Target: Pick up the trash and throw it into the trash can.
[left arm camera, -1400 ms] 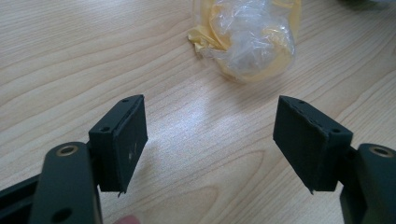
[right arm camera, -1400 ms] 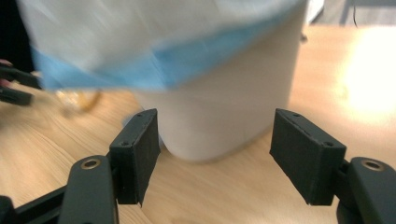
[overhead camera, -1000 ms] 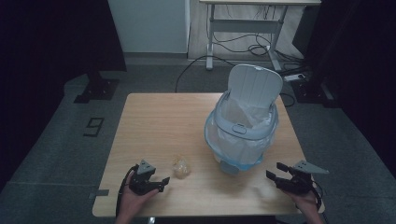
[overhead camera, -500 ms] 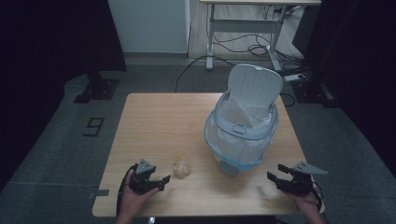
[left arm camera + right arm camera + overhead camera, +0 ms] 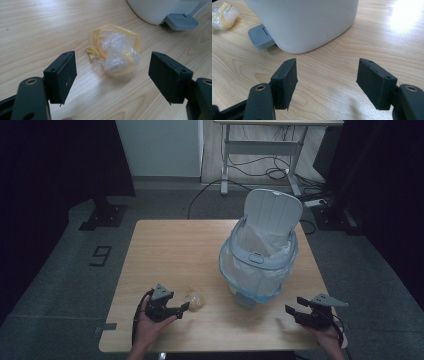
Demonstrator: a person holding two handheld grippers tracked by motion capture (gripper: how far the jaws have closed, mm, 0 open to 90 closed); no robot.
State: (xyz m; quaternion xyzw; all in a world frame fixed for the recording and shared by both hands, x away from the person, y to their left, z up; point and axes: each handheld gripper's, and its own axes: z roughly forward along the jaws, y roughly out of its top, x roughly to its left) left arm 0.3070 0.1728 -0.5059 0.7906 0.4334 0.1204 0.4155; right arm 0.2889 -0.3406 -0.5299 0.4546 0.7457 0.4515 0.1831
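- Jaws on the left gripper [image 5: 184, 308] have just been opening, nothing between them; crumpled plastic wrapper [image 5: 195, 298] lies just ahead at one o'clock, ready for pickup.
- Right gripper [image 5: 293, 312] hangs open and empty, pedal bin [image 5: 260, 262] at eleven o'clock, lid up.

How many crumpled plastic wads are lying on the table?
1. The plastic wad lies on the table, just ahead of the left gripper, left of the bin. More may be hidden behind the bin.

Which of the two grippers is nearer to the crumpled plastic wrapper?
The left gripper: the wrapper lies just beyond its open jaws. The right gripper waits past the bin.
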